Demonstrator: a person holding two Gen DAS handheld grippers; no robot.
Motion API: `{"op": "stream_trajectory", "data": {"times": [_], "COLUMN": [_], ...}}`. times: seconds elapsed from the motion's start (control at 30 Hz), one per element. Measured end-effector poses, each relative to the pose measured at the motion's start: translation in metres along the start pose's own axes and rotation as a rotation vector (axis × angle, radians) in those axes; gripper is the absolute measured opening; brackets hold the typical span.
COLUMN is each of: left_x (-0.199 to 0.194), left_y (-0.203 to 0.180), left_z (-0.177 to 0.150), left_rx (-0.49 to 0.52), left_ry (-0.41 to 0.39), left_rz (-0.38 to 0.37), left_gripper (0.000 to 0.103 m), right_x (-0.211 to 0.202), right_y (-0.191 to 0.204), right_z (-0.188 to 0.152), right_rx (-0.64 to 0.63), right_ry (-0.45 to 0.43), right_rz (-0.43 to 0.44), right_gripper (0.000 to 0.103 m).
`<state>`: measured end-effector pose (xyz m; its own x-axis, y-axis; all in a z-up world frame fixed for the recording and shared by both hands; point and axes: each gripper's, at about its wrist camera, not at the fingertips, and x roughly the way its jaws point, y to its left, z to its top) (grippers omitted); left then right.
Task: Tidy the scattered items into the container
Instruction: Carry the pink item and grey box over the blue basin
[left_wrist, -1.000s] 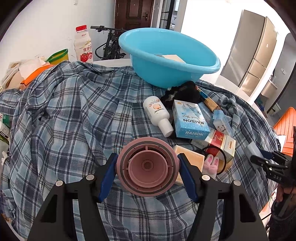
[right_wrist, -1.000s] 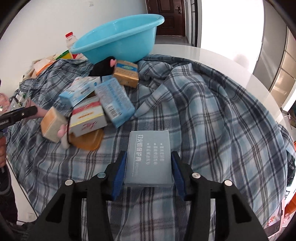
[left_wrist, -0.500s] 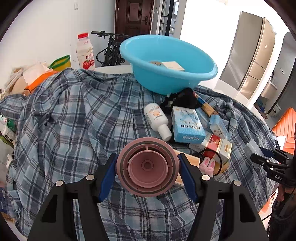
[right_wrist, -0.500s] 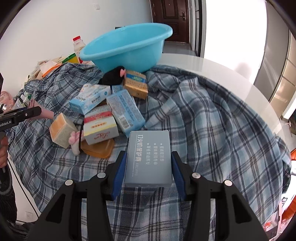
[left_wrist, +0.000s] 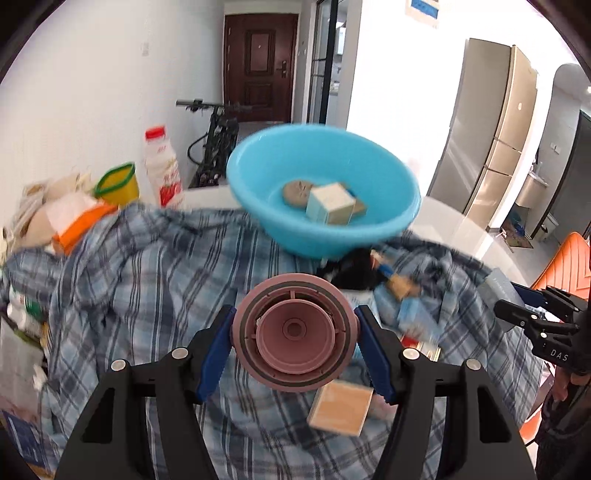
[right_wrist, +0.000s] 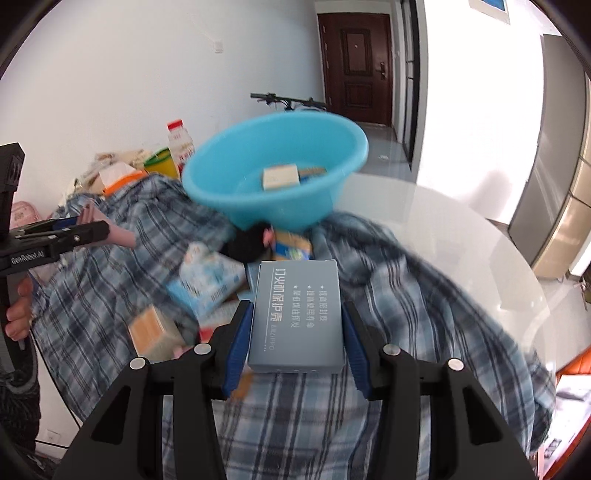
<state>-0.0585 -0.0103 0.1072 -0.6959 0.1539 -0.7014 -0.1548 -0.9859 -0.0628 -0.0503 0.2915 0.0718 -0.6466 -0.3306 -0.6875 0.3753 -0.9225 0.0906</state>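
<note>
Here the left gripper (left_wrist: 294, 341) is clamped across a round dusty-pink plastic cup-like piece (left_wrist: 294, 334), its blue-padded fingers (left_wrist: 214, 354) pressing on either side of the rim, the hollow face turned back toward the camera. Straight ahead of it and higher in the left wrist view sits the wide light-blue plastic basin (left_wrist: 391, 192), its mouth tipped toward the tool, with a cream cardboard box (left_wrist: 330, 208) and a small brownish lump already inside. Between tool and basin lies a blue-and-white checked cloth (left_wrist: 147, 280) strewn with loose things, among them an orange-faced box (left_wrist: 341, 411) just below the fingers.

The right gripper (right_wrist: 295, 341) is closed on a flat grey rectangular carton with white print (right_wrist: 297, 314), whose long axis runs forward along the fingers, pointing almost at the basin (right_wrist: 221, 199). That basin lies ahead and slightly to the left of this tool, past a blurred pale-blue printed box (right_wrist: 212, 286).

Both tools look about equally far from the basin, though motion blur makes that hard to judge. The coming move likely calls for carrying each load forward and up over the near rim before letting go.
</note>
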Motion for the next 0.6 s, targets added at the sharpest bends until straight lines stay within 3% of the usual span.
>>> {"op": "stream_trajectory", "data": {"times": [0.33, 0.6], "left_x": [0.029, 0.068], "left_y": [-0.011, -0.014], "left_z": [0.061, 0.110], "left_rx": [-0.004, -0.010], "left_ry": [-0.034, -0.030], "left_rz": [-0.020, -0.038], "left_gripper": [0.067, 0.067], "right_x": [0.010, 0.037], "right_y": [0.004, 0.000], "right_z": [0.066, 0.117], "right_rx": [-0.015, -0.008], "right_ry": [-0.072, -0.075], "right_rz": [0.011, 0.025], "right_gripper": [0.046, 0.046]}}
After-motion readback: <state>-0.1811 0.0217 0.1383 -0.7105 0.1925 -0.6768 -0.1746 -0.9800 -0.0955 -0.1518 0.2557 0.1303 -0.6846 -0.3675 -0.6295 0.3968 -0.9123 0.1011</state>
